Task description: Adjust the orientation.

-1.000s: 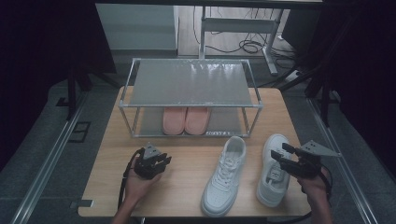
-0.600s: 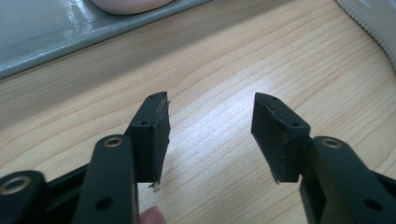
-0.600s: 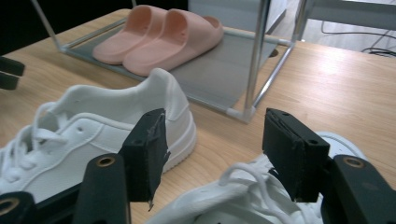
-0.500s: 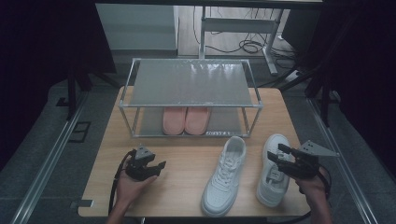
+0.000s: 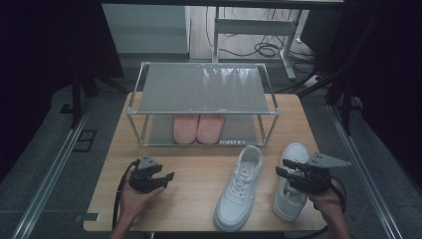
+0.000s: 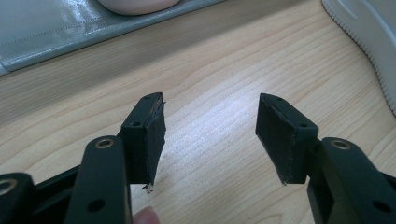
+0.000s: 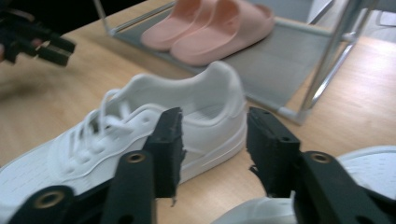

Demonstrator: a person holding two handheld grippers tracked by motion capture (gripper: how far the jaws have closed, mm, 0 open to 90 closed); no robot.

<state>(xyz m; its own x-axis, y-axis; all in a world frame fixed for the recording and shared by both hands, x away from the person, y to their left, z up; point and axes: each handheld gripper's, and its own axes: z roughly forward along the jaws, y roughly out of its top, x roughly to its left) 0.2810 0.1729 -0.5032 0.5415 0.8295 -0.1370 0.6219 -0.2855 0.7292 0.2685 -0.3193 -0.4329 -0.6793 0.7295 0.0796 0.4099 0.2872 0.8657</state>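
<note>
A light wooden table [image 5: 199, 174] stands on grey floor in a dim room, with a 2-tier metal shoe rack [image 5: 204, 89] at frame centre holding pink slippers [image 5: 198, 128] on its lower shelf. 2 white sneakers lie at lower right: the left sneaker [image 5: 240, 186] and the right sneaker [image 5: 289, 181].

The right gripper [image 5: 288, 175] hovers over the right sneaker; its jaws, just closing, are part-open with nothing pressed between them.

At lower left, the left gripper [image 5: 166, 178] has just opened wide over bare wood.
</note>
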